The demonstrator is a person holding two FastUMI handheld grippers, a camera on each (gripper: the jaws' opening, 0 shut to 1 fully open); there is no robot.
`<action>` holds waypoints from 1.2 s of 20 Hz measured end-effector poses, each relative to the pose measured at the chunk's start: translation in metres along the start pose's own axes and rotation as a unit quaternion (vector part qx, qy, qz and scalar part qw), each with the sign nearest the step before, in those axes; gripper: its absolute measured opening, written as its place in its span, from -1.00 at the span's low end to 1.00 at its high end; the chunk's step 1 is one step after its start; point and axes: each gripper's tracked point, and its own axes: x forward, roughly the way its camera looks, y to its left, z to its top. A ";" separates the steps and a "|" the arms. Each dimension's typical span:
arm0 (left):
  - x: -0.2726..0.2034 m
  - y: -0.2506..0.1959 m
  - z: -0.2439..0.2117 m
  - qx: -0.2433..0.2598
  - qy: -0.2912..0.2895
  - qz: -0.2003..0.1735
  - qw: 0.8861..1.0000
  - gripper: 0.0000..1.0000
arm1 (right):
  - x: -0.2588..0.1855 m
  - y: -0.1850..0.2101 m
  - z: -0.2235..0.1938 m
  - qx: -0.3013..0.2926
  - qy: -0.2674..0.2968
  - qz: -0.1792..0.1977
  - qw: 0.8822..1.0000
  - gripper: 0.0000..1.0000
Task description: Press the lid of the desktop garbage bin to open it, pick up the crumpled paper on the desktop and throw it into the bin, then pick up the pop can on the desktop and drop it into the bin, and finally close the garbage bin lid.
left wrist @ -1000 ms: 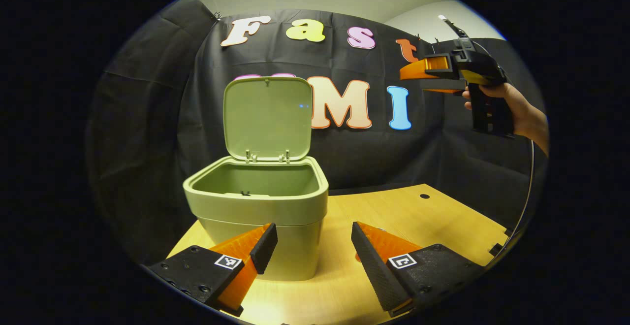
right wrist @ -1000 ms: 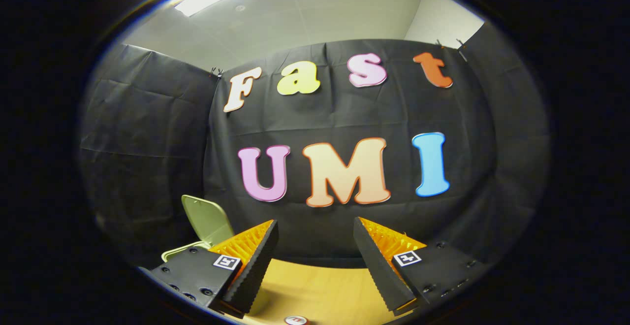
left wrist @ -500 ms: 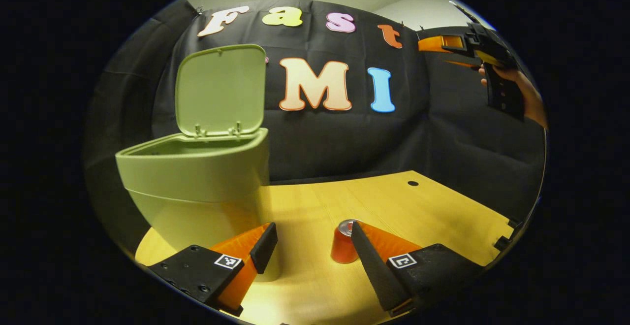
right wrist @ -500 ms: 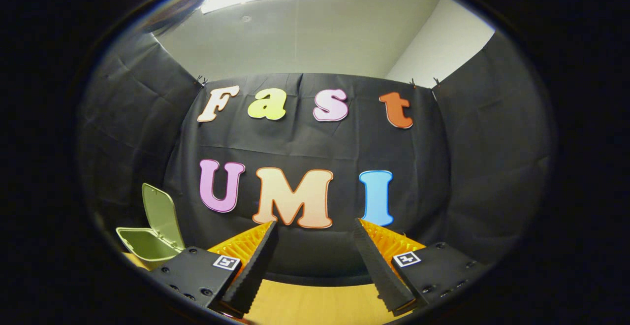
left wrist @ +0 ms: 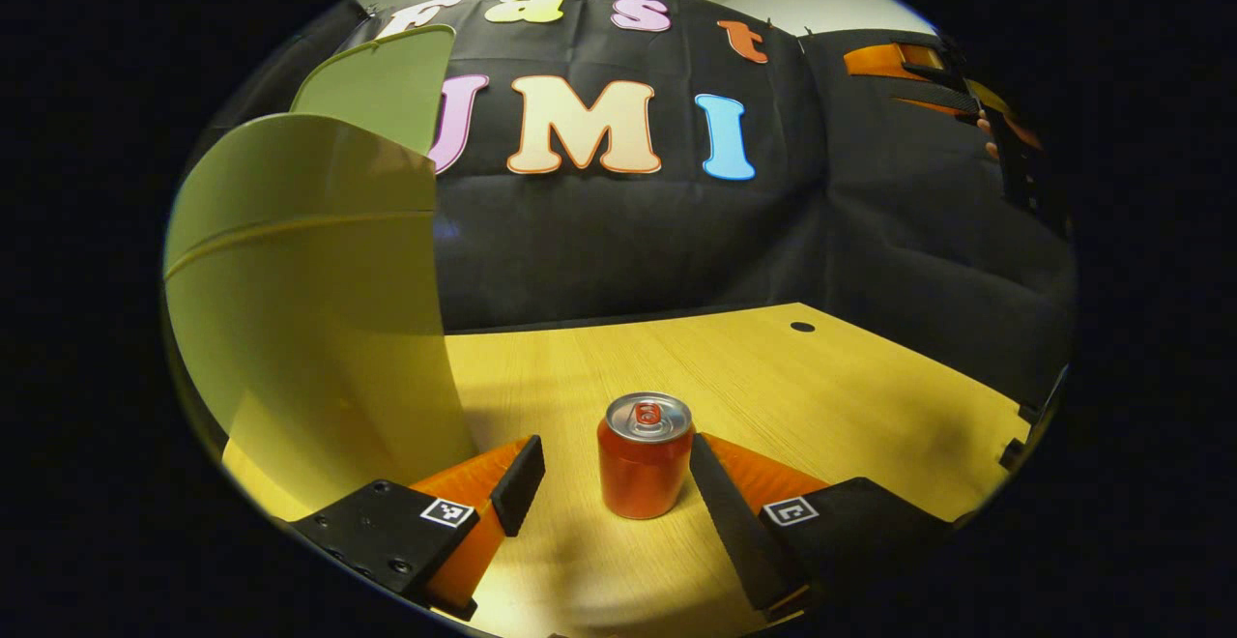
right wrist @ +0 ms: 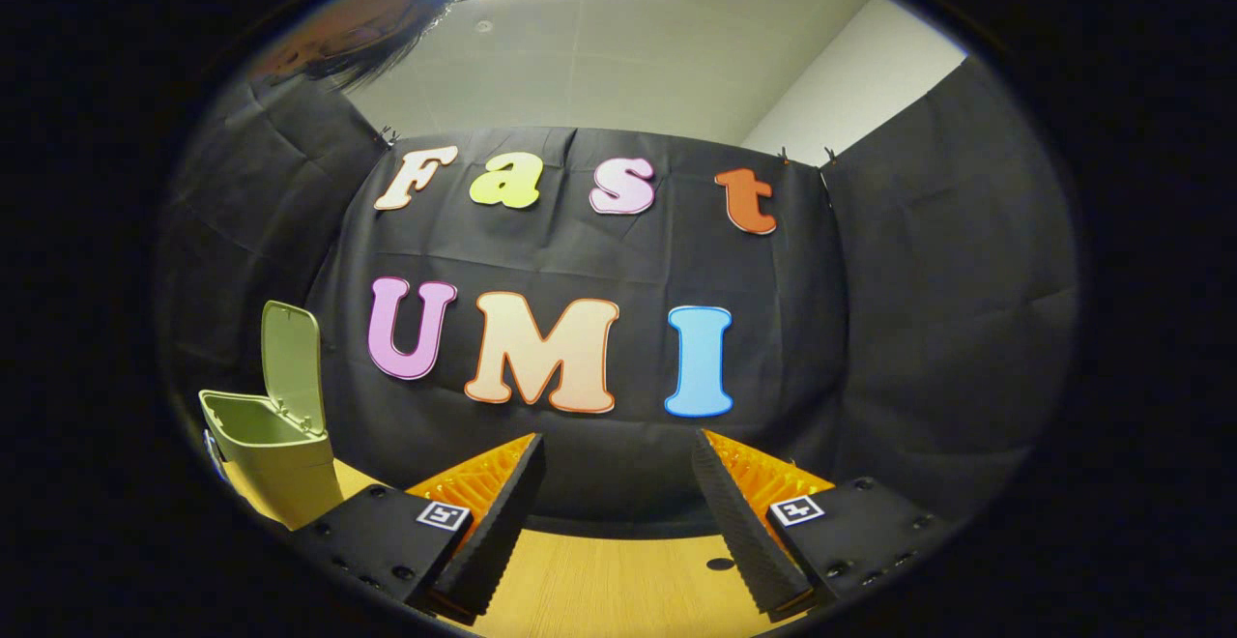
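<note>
Left hand-held gripper [left wrist: 617, 483] gapes wide around the upright pop can [left wrist: 644, 455], not touching.

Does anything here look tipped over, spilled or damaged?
Nothing stands out. The pop can stands upright on the desk, undented, between the open fingers of the left hand-held gripper. The bin is upright with its lid raised.

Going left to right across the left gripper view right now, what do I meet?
Garbage bin with its lid up → left gripper's own left finger → pop can standing on the desktop → own right finger → the right gripper held high at the far right.
</note>
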 end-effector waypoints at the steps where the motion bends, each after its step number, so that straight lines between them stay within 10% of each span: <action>1: 0.004 -0.001 -0.003 0.004 -0.001 -0.001 1.000 0.84 | -0.001 -0.001 -0.010 0.001 0.005 -0.001 1.000 0.92; 19: 0.067 -0.012 -0.030 -0.006 -0.002 -0.018 1.000 0.84 | -0.016 -0.006 -0.112 0.011 0.089 -0.002 0.996 0.94; 24: 0.071 -0.012 -0.033 0.002 0.007 -0.021 1.000 0.56 | -0.018 0.000 -0.122 0.007 0.106 0.006 0.994 0.93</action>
